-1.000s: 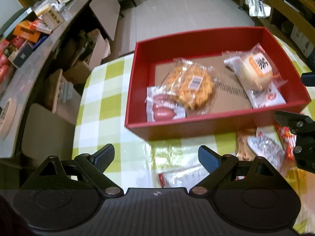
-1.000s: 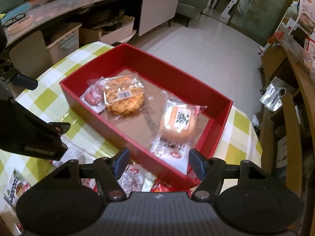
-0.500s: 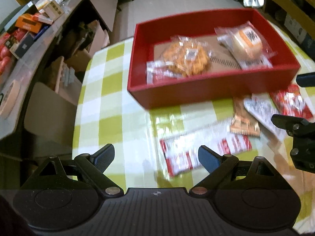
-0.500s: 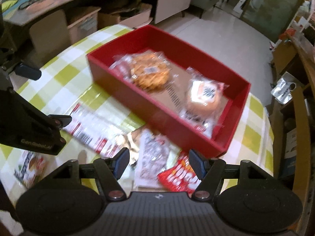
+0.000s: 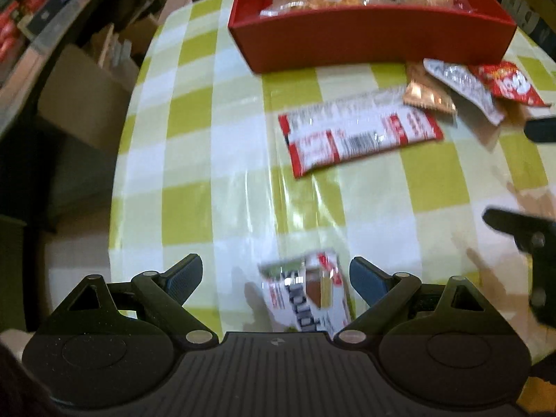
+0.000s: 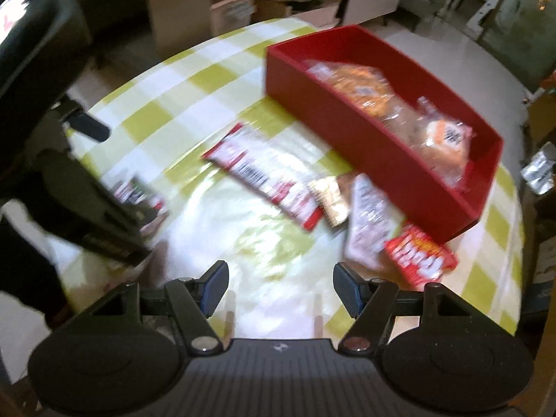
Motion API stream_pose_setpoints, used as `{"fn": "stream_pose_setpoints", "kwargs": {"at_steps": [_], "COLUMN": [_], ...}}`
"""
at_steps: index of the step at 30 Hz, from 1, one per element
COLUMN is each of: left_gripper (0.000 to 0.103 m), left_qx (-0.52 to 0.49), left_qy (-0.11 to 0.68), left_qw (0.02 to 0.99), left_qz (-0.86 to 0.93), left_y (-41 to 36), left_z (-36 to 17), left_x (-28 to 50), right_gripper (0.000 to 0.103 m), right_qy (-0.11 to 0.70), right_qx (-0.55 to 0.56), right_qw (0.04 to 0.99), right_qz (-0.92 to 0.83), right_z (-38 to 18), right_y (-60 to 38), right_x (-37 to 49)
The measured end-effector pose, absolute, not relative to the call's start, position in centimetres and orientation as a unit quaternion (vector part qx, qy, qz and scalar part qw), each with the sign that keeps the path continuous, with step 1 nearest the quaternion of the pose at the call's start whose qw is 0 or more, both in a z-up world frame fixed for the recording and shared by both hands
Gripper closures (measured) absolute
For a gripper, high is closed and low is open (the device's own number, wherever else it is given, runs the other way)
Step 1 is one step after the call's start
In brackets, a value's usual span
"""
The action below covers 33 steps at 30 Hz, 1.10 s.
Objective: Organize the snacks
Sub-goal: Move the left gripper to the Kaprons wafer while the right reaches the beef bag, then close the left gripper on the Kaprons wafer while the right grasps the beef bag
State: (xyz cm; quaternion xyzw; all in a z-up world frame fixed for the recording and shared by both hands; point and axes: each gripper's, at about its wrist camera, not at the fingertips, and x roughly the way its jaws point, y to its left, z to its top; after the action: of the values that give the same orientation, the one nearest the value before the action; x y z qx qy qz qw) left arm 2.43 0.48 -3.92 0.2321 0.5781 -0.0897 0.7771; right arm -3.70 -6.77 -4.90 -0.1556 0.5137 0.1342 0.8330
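Observation:
A red box on the green-checked table holds several wrapped snacks, among them a round waffle and a bun. In front of it lie a long red-and-white packet, a small gold packet, a silvery packet and a red bag. My left gripper is open above a small white-and-red packet, which lies between its fingers untouched. My right gripper is open over bare tablecloth.
The round table's edge runs along the left. Beyond it stand cardboard boxes and a cluttered counter. The left gripper's body fills the left of the right wrist view. Tiled floor lies beyond the box.
Both grippers have pulled back from the red box toward the near side of the table and sunk a little. The loose packets and the small white-and-red packet have come into view.

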Motion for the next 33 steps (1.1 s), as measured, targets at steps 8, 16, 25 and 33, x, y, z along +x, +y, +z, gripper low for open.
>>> {"fn": "stream_pose_setpoints", "kwargs": {"at_steps": [8, 16, 25, 33], "left_gripper": [0.009, 0.009, 0.01, 0.01], "left_qx": [0.228, 0.208, 0.192, 0.205], "left_qy": [0.594, 0.611, 0.629, 0.637], "left_qw": [0.768, 0.761, 0.75, 0.741], "left_qz": [-0.079, -0.069, -0.068, -0.059], "left_y": [0.7, 1.3, 1.8, 1.9], "left_z": [-4.9, -5.7, -6.6, -7.6], "left_x": [1.3, 1.9, 2.5, 2.7], "right_gripper": [0.03, 0.02, 0.02, 0.02], "right_qy": [0.533, 0.528, 0.54, 0.566], "right_qx": [-0.169, -0.183, -0.241, -0.23], "right_qw": [0.806, 0.782, 0.736, 0.729], "right_qz": [0.195, 0.274, 0.329, 0.308], "right_z": [-6.2, -7.3, -10.0, -11.6], "right_y": [-4.5, -1.7, 1.9, 1.3], "right_x": [-6.5, -6.1, -5.7, -5.1]}}
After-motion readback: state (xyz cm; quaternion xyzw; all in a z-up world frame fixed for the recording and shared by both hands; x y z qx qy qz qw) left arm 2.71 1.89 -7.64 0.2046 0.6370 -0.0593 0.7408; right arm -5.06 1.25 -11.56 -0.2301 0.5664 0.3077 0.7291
